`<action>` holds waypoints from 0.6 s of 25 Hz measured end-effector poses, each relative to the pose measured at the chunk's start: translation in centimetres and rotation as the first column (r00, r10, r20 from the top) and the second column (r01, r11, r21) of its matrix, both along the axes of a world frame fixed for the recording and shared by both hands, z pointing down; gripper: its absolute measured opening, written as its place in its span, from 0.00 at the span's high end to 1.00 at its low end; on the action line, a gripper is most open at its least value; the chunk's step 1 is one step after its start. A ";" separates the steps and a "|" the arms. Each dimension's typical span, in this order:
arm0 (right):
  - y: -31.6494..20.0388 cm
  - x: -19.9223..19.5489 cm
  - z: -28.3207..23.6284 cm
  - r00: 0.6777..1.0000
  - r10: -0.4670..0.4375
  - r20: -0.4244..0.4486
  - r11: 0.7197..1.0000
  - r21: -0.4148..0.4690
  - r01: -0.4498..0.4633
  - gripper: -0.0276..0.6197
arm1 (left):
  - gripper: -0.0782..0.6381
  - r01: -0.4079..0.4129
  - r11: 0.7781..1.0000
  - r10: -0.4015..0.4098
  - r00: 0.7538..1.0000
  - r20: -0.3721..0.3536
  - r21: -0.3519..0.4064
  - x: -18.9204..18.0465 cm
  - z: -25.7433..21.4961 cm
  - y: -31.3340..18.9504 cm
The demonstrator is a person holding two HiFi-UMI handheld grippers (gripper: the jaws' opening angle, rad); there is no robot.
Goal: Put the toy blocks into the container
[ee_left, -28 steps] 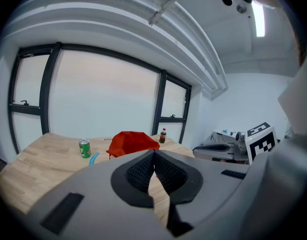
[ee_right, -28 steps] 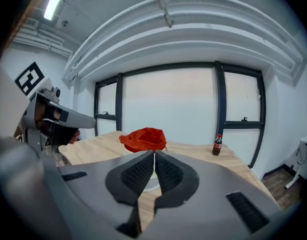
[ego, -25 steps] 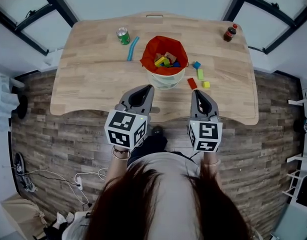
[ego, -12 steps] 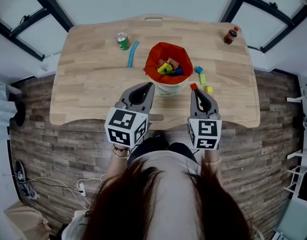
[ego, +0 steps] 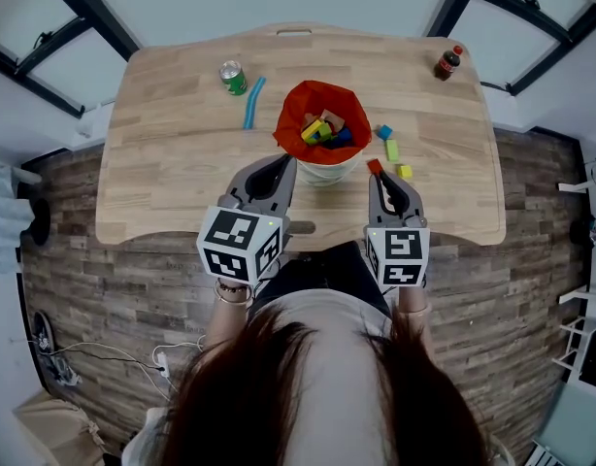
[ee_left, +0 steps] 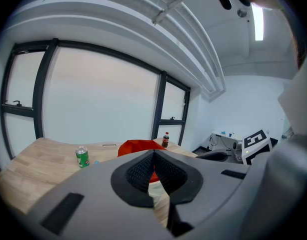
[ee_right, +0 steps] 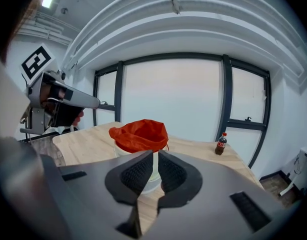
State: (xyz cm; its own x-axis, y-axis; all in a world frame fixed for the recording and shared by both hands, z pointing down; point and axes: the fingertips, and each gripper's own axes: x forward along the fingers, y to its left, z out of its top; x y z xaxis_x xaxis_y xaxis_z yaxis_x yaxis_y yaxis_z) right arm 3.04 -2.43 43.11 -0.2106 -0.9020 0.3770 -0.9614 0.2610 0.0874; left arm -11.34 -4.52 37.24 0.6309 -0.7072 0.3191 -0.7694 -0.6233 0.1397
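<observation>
on the worktop, starting at the left, stand a green can and a blue stick, neither of them part of the job. the left hand-held gripper hangs over the near edge with its jaws pressed together and nothing between them. just ahead of it sits the container, a pale tub with a red liner, already holding several toy blocks.

right of the tub lie the loose ones. the red block is nearest, just in front of the right hand-held gripper, whose jaws are also closed and empty. beyond it are the blue block, the green block and the yellow block, close together but apart. a cola bottle stands at the far right corner.

the blocks look small, rigid and light, probably with smooth painted faces. they should not crush, but could skid or twist if pinched on a corner. i would take each across two flat, parallel sides, at mid-height, with the pads square to the faces. the liner looks soft, so it is better to drop from above than to brush its rim.

only the head view shows the loose blocks and the tub's contents. both gripper views show the pads meeting, the tub's side and the bottle, but the blocks lie out of their sight.
</observation>
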 end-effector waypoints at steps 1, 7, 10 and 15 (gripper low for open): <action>-0.2 0.1 0.1 1.000 -0.008 -0.002 1.000 -0.004 0.008 0.91 | 0.88 0.005 1.000 -0.005 1.000 0.000 0.001 0.2 -0.1 -0.1; -1.5 1.2 0.1 0.999 -0.046 -0.009 0.999 -0.024 0.045 0.91 | 0.88 0.023 1.000 -0.023 1.000 0.003 0.013 1.5 -1.4 -0.9; -2.1 1.9 0.5 0.998 -0.055 -0.014 0.998 -0.040 0.055 0.91 | 0.88 0.041 0.999 -0.040 0.999 -0.010 0.017 1.9 -2.1 -1.6; -2.8 2.8 1.8 0.997 -0.075 -0.017 0.995 -0.072 0.074 0.90 | 0.88 0.068 0.998 -0.068 0.998 -0.009 0.011 2.4 -2.2 -2.4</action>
State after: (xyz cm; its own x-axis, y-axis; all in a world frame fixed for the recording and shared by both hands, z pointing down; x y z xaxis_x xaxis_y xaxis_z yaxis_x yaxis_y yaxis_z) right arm 5.87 -5.26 44.87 -0.2682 -0.8545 0.4449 -0.9372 0.3382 0.0847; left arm -8.95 -6.89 35.00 0.5842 -0.7517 0.3061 -0.8086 -0.5715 0.1398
